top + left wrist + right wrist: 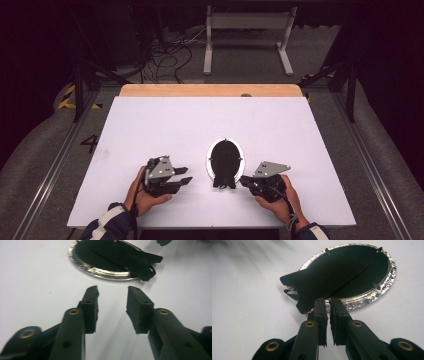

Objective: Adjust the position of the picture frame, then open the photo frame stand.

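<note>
2 tools work an oval silver frame (225, 160) lying back-up near the middle of the white counter (150, 125).

High view: left tool (184, 175) sits just left of the frame, jaws apart, nothing between them. Right tool (244, 180) is at the frame's near right edge, tips at the black backing.

Left gripper view: jaws stand well apart over bare counter; the frame (100, 271) lies ahead, apart from them. Black backing board (120, 257) fills the frame's recess, and its stand flap (147, 262) overhangs the rim.

Right gripper view: jaws nearly together, tips at the backing's lower edge (322, 298) by the silver rim (367, 298); I cannot tell whether they pinch it. Small turn-clips (377, 250) sit around the recess.

Risks, as I judge them: with only 1 tool on it, a pull could drag the whole frame across the slick counter; prying against closed clips could bend the board or tear the flap.
</note>
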A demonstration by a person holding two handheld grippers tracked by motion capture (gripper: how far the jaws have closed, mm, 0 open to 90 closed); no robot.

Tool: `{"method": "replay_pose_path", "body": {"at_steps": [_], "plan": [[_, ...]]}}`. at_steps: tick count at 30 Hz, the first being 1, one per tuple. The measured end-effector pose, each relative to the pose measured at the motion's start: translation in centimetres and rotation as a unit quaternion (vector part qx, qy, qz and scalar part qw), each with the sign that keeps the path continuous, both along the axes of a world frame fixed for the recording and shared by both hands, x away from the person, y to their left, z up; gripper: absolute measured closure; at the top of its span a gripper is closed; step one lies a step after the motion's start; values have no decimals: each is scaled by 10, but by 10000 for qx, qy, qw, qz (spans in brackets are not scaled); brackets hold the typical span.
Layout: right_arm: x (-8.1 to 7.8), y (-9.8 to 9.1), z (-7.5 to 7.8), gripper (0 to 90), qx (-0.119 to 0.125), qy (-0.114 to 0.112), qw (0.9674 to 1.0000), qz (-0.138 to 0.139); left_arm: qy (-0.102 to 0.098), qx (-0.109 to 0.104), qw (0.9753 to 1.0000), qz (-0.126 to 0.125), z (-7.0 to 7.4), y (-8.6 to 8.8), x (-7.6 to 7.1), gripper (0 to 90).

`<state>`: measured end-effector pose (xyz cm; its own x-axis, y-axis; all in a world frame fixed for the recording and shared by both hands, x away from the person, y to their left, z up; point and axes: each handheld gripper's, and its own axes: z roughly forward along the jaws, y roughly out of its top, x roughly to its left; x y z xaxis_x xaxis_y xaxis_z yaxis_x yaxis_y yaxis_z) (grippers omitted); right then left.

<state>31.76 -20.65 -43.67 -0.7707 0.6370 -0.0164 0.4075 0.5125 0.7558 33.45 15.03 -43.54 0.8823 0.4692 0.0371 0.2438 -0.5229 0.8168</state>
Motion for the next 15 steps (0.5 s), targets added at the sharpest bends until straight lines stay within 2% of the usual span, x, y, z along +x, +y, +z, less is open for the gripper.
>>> {"method": "replay_pose_path", "body": {"at_steps": [2,4,5,6,7,8,9,12,15], "plan": [[-1,-2,1,823,-35,31,10000,-4,-159,-8,9998,83,0,13,-7,510],[-2,-4,2,807,-48,54,10000,-25,-392,-60,9988,300,-2,24,-14,442],[-2,-4,2,807,-48,54,10000,-25,-392,-60,9988,300,-2,24,-14,413],[-4,-8,2,788,-35,117,9999,-56,-466,-4,9976,519,-4,31,-18,358],[-4,-8,2,788,-35,117,9999,-56,-470,19,9970,610,-5,34,-19,358],[-4,-9,2,784,-30,136,9999,-72,-372,34,9972,649,-8,41,-20,328],[-5,-11,2,773,-18,164,9998,-108,-362,46,9969,700,-10,45,-21,301],[-6,-13,1,735,-21,206,9997,-155,-315,213,9952,906,-15,57,-23,225],[-4,-15,-1,716,8,269,9994,-237,-206,69,9940,1074,-17,73,-25,193]]}}
